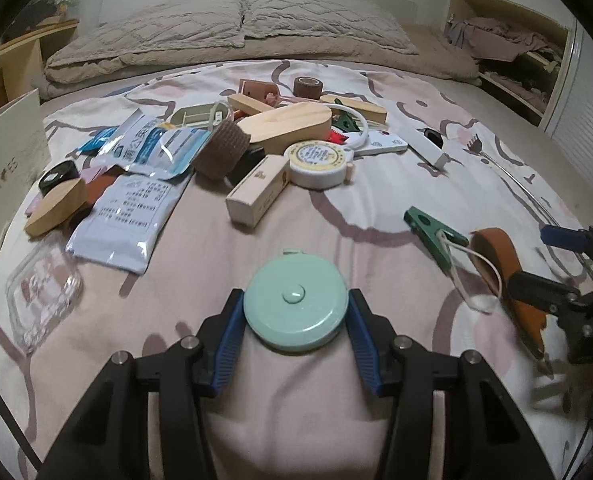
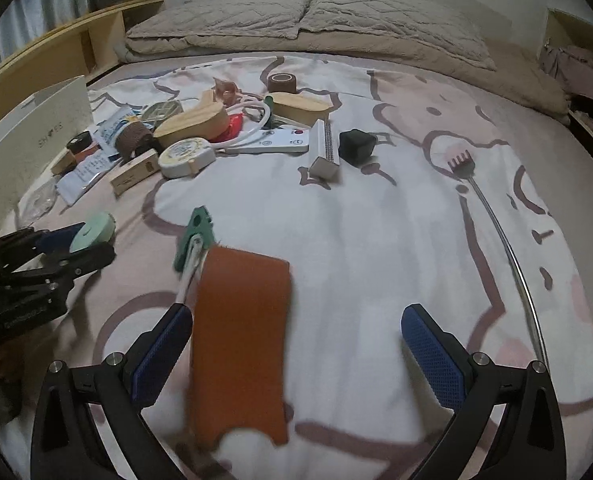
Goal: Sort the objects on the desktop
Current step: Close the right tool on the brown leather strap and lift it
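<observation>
- Tongs, left: closed on the mint-green tape measure, low over the bed.
- Tongs, right: jaws spread wide, gripping nothing; orange strip lies between them, just beside the left pad.
- Green clip: at the strip's far end.

The left gripper, angled downward, has its blue-padded fingers pressed against either side of a mint-green tape measure. The right gripper, likewise tilted down, has its jaws spread wide, an orange strap beside its left pad, not clamped.
</observation>
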Motion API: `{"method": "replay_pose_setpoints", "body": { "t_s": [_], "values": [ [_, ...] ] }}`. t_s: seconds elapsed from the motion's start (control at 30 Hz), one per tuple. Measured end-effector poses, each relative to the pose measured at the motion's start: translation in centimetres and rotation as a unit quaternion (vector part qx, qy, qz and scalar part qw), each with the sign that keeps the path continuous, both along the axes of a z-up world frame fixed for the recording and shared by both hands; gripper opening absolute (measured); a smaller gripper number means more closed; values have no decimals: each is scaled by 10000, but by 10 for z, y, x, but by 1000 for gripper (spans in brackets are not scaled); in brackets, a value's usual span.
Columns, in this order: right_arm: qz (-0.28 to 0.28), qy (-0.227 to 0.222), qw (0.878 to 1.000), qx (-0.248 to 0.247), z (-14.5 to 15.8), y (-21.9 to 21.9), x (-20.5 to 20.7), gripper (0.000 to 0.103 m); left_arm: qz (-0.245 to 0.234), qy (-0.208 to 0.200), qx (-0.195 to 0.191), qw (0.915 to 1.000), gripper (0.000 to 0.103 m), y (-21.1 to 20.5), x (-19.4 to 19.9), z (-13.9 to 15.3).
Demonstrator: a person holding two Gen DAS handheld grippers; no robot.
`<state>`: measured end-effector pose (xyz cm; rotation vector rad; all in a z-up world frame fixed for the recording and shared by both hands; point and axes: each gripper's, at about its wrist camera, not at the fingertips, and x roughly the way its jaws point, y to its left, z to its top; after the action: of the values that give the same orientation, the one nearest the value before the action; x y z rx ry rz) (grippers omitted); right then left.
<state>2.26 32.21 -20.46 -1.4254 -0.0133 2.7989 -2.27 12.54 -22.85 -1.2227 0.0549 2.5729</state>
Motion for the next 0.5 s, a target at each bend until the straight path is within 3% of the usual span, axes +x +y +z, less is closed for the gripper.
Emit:
{"method": "replay_pose_setpoints", "body": {
  "t_s": [0.27, 0.37, 0.5],
  "values": [
    [368, -331, 9986, 185, -7, -18, 16, 103, 64, 45, 90, 9999, 50, -8, 18, -1],
    [157, -516, 9976, 440, -16, -18, 18, 103, 82, 151, -52, 9998, 50, -5, 23, -1],
    [-409, -532, 9972, 339, -15, 4, 20, 103, 94, 191, -87, 9997, 50, -5, 23, -2]
  ]
}}
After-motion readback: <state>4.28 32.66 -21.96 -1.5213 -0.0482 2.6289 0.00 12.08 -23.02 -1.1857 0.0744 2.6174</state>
